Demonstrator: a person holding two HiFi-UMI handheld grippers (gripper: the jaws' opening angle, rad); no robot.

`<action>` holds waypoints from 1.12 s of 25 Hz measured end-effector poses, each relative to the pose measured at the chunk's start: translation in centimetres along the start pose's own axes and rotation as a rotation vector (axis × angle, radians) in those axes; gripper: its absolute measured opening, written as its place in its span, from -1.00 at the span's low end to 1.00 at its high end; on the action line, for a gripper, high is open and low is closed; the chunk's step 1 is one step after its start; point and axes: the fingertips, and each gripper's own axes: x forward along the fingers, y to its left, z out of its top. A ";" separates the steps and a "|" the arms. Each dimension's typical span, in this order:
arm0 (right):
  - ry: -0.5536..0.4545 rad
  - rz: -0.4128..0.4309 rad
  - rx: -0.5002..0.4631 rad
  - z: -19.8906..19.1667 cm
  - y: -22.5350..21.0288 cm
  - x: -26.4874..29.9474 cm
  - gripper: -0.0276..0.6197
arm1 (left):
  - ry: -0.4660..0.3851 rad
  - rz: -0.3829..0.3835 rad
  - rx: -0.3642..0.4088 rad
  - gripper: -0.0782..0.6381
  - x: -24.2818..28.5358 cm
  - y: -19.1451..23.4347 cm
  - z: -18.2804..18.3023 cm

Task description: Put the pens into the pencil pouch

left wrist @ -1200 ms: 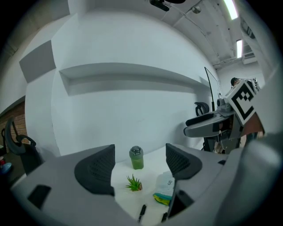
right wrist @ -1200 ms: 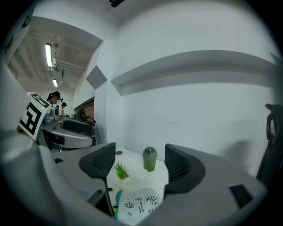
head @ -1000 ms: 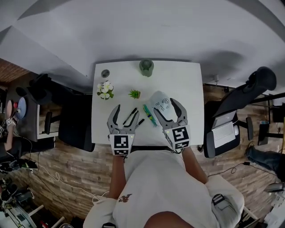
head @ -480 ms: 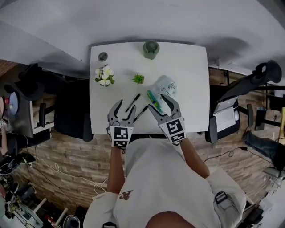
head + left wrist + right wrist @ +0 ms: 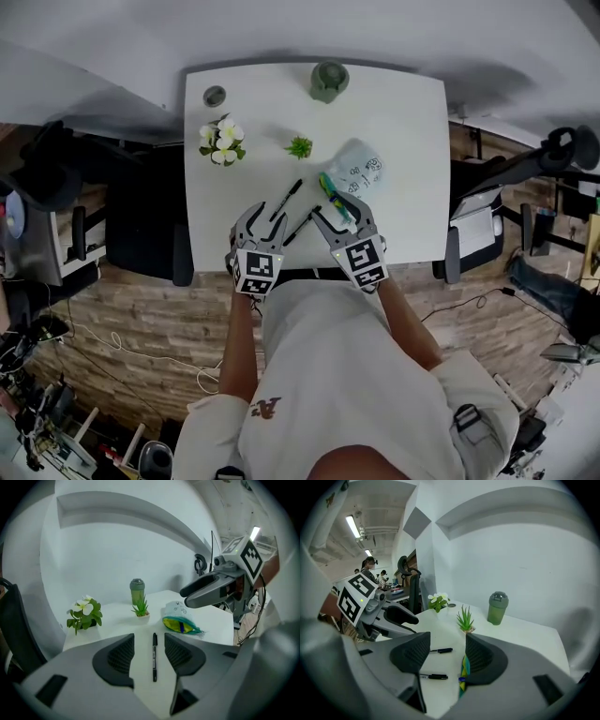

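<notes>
Two black pens lie on the white table (image 5: pixel 403 122): the left pen (image 5: pixel 286 199) and the right pen (image 5: pixel 302 226). The pencil pouch (image 5: pixel 358 172) lies to their right, its yellow-lined mouth open with a blue pen (image 5: pixel 182 626) showing inside. My left gripper (image 5: pixel 264 217) hangs low over the table; one black pen (image 5: pixel 154 656) lies between its jaws, untouched. These jaws have just been closing and stand open. My right gripper (image 5: pixel 337 211) is at the pouch's mouth (image 5: pixel 462 670). Its jaws have also just been closing and hold nothing. Both pens (image 5: pixel 440 650) (image 5: pixel 433 676) show in its view.
At the back stand a green bottle (image 5: pixel 329 80), a small grey round object (image 5: pixel 215 95), a white-flowered plant (image 5: pixel 220 141) and a small green plant (image 5: pixel 299 147). Office chairs (image 5: pixel 141 216) flank the table. People are far off in the right gripper view.
Both grippers have come down and forward toward the pens and the pouch. Their jaws stand narrower than before. Pens and pouch lie where they were.
</notes>
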 end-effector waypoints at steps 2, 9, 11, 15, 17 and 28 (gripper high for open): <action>0.020 0.008 -0.003 -0.6 0.5 0.6 -0.18 | 0.018 -0.014 -0.002 -0.25 0.3 0.0 -1.0; 0.074 0.046 -0.013 -2.4 2.4 2.3 -0.22 | 0.064 -0.055 -0.005 -0.32 1.2 -0.1 -3.5; 0.088 0.056 -0.015 -2.9 2.9 2.7 -0.23 | 0.083 -0.069 -0.003 -0.36 1.5 -0.2 -4.3; 0.116 0.077 -0.022 -3.8 3.9 3.6 -0.24 | 0.121 -0.096 -0.001 -0.41 2.2 -0.6 -6.0; 0.128 0.087 -0.027 -4.2 4.4 4.0 -0.25 | 0.138 -0.104 -0.002 -0.44 2.5 -0.7 -6.7; 0.176 0.085 -0.048 -5.8 4.6 4.6 -0.26 | 0.212 -0.128 0.002 -0.54 3.5 -1.3 -9.4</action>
